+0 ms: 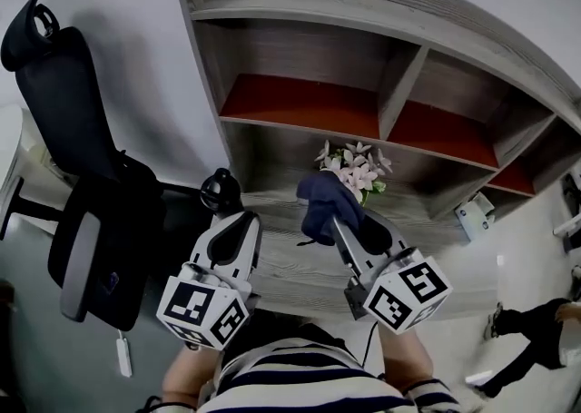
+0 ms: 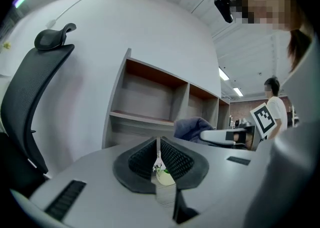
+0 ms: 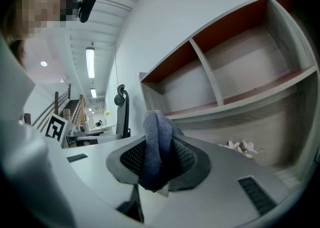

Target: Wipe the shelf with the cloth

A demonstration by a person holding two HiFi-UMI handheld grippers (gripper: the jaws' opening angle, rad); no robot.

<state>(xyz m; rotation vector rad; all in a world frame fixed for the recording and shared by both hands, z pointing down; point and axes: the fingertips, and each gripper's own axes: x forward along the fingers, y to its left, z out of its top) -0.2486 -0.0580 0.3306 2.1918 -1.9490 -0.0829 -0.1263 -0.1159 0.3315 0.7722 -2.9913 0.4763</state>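
Note:
A grey wooden shelf unit with red-brown boards stands against the white wall; its lower ledge lies right in front of me. My right gripper is shut on a dark blue cloth, bunched above the ledge beside a bunch of pale flowers. In the right gripper view the cloth stands up between the jaws, with the shelf compartments ahead. My left gripper hovers over the ledge's left part, its jaws pressed together on nothing. The cloth also shows in the left gripper view.
A black office chair stands left of the shelf, close to my left gripper. A white device sits at the ledge's right end. A person's legs show on the floor at far right.

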